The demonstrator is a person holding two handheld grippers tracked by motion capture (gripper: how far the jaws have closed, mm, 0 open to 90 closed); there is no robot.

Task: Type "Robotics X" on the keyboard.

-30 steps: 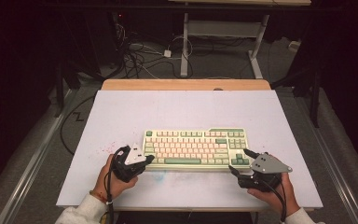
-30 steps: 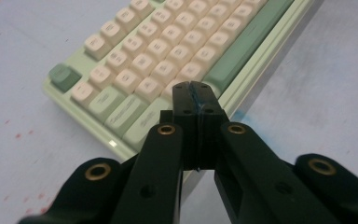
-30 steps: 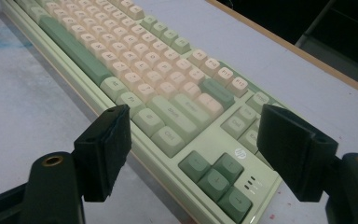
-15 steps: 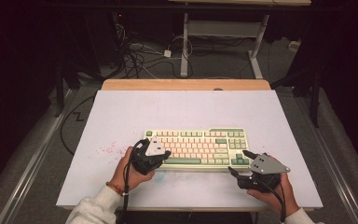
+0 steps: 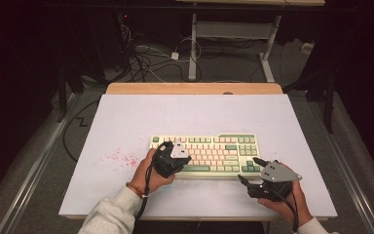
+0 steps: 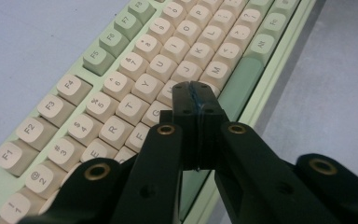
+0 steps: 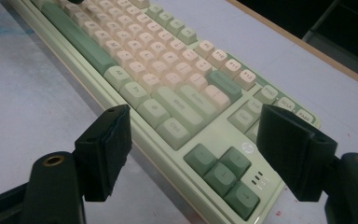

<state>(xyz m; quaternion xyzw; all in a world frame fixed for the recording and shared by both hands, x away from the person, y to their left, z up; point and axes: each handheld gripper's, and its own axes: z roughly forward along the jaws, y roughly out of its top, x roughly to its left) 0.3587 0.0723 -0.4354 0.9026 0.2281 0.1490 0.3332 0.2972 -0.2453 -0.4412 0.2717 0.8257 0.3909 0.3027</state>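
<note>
Toward the near edge of my white-covered desk lies the cream and green keyboard; cables tangle on the dark floor beyond. My left gripper hangs clenched over its letter keys. The right gripper, released, frames its arrow keys.

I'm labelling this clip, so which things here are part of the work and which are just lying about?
Part of the work:
- keyboard
- left gripper, shut, over the keys
- right gripper, open, at the keyboard's near right corner

Just lying about:
- red specks on the table
- cables on the floor behind
</note>
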